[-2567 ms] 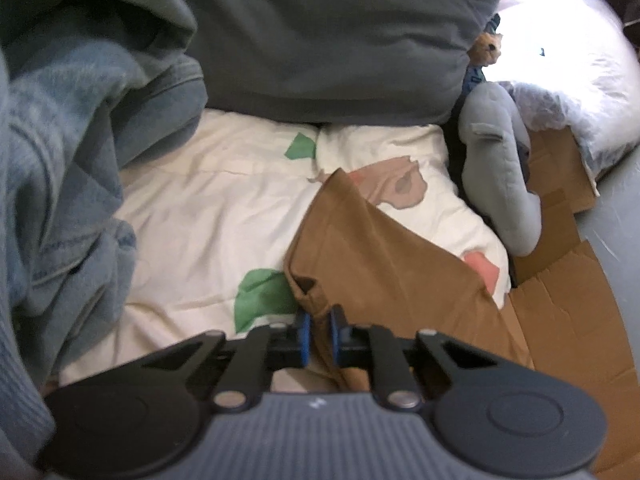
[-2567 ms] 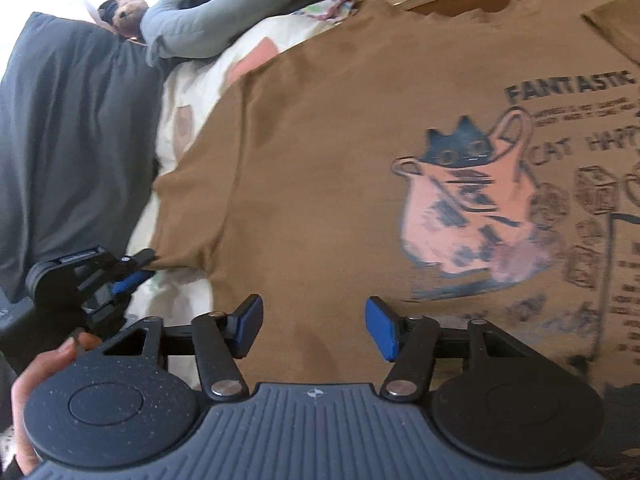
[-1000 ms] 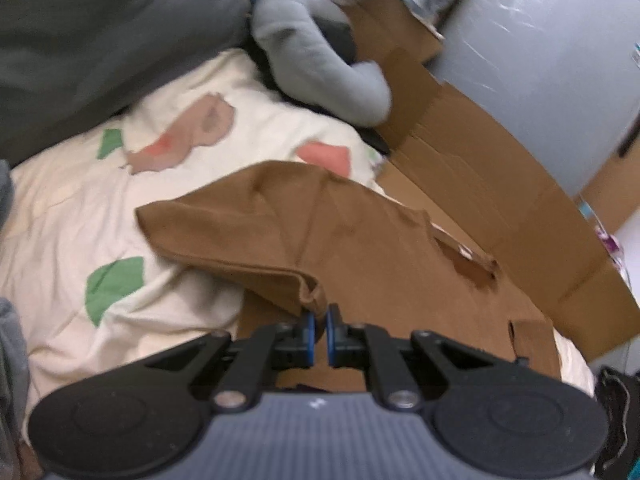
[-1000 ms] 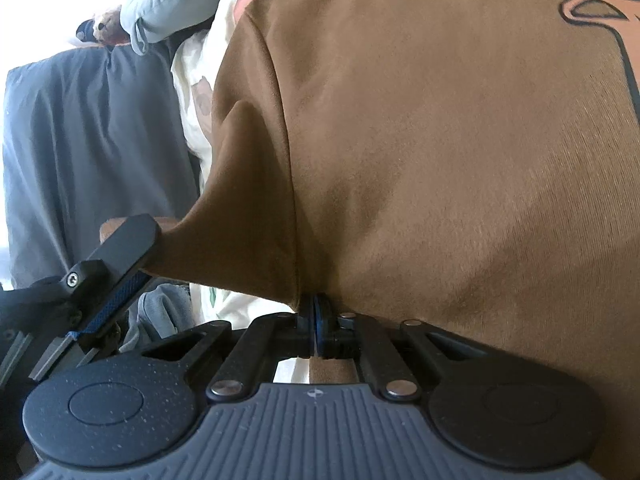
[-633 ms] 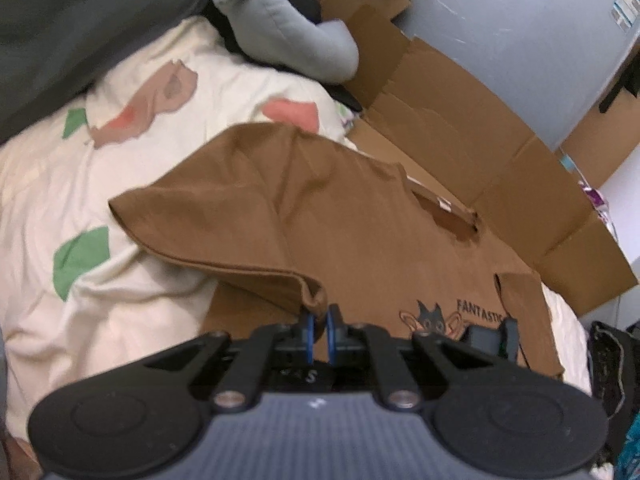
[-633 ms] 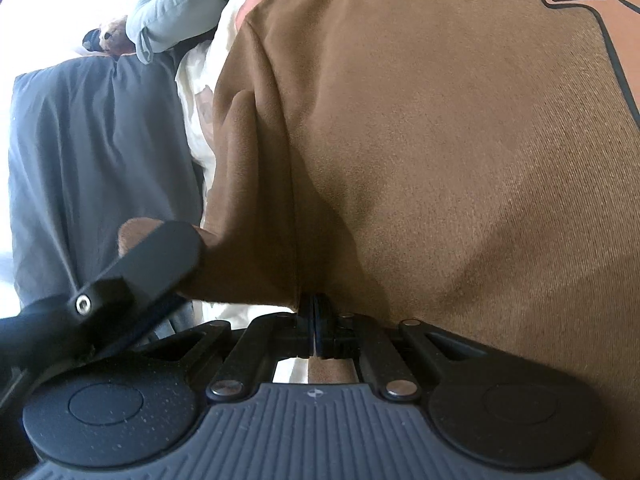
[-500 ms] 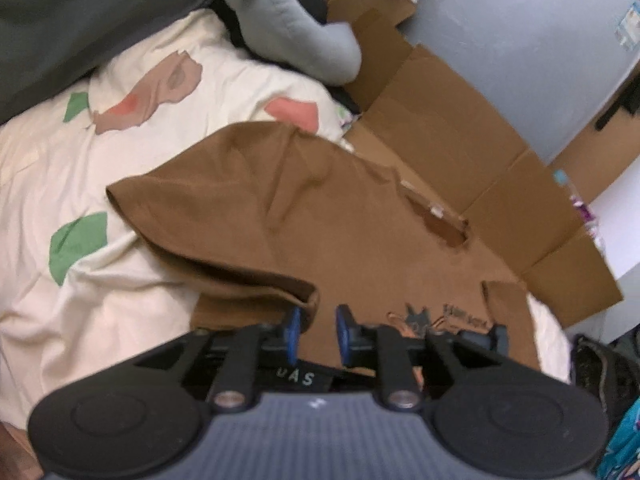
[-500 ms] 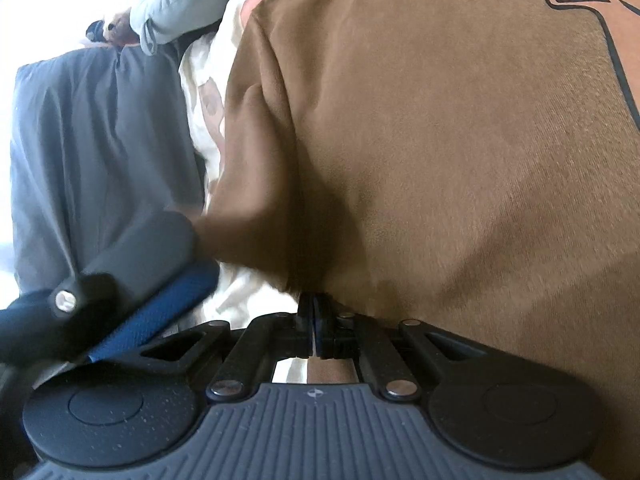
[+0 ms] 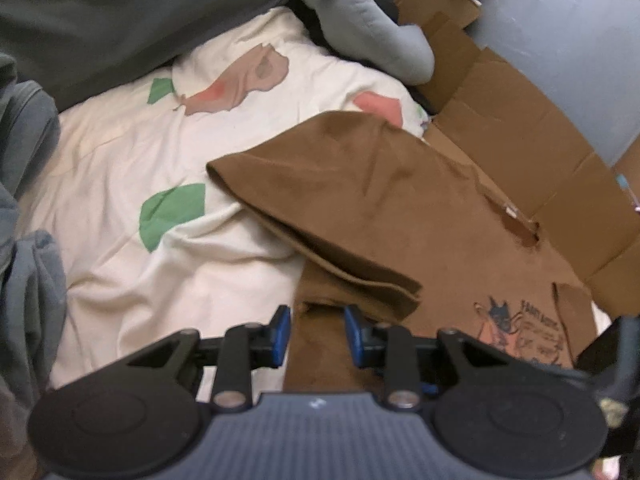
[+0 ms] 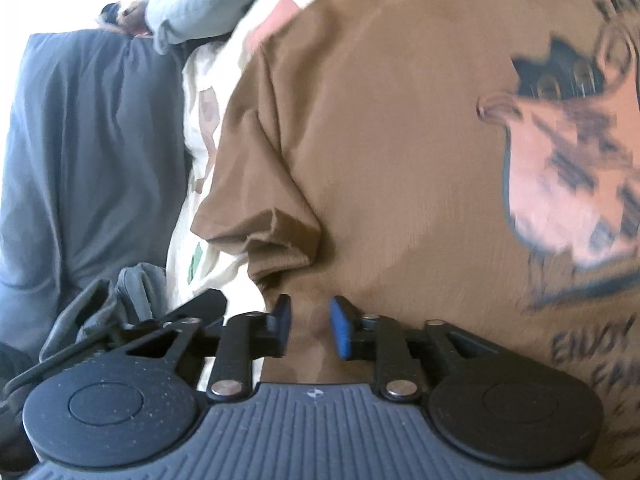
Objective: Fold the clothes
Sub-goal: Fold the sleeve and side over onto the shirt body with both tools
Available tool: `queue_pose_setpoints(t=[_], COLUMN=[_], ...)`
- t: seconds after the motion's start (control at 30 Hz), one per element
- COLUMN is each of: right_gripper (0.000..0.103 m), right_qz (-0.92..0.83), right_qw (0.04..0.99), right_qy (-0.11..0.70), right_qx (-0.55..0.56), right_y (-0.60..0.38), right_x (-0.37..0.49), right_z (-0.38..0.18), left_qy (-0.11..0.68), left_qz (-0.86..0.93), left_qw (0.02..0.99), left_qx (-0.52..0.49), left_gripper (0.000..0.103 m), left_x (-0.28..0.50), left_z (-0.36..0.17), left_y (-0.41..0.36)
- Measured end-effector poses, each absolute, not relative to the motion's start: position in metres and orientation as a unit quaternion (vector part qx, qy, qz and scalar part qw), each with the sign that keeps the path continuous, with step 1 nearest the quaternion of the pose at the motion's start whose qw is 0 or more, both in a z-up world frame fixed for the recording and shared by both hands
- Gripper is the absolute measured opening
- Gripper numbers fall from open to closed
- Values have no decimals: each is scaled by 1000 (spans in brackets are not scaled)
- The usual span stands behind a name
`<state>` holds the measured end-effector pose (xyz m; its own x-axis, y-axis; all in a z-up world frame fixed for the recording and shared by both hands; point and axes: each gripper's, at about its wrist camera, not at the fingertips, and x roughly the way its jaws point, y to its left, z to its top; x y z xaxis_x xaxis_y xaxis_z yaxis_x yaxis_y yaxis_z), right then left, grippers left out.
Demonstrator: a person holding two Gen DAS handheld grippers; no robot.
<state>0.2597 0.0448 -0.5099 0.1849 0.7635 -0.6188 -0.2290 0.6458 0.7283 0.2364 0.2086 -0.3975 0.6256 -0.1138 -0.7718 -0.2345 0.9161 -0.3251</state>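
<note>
Your left gripper (image 9: 316, 330) and right gripper (image 10: 308, 326) have just been opening; brown T-shirt (image 9: 400, 216) lies loose between both sets of fingers.

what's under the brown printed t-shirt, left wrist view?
Under the brown printed t-shirt: a cream quilt with green and pink patches on the near side, flattened brown cardboard at the collar side. The folded-over sleeve covers part of the shirt's front; whatever lies beneath the middle is hidden.

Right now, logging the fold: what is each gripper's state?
Left gripper: open, jaws just opened, brown printed cotton T-shirt released.
Right gripper: open, jaws just opened, same shirt released.
</note>
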Motion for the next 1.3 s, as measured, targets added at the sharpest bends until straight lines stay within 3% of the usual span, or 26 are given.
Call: queue_pose_setpoints(t=[0.33,0.63,0.7,0.77,0.9,1.3], right_gripper=[41,41,38,25,9,3], right_qz=[362,379,380,383,399,355], right_qw=[766,786,787,788,792,797], right_qy=[511,484,480,476,455,472], right_qx=[145,66,70,74,76,124], right_y=[55,70,67,65,65,49], right_x=[276,280,279,277,270,252], right_z=[-482,-467,-467,-466,-458,-462], left_qy=[445,444,443,442,442,444], left_qz=[64,81,83,84,86,103], left_qw=[876,878,878,878,878,875], left_qx=[-175,-162,-160,-164,-165,-163], left_gripper=[29,23,19,16,11,9], left_x=[249,257,256,255,256,260], left_z=[-424,-432,-431,-431,-431,-427], left_y=[205,200,199,198,196,196])
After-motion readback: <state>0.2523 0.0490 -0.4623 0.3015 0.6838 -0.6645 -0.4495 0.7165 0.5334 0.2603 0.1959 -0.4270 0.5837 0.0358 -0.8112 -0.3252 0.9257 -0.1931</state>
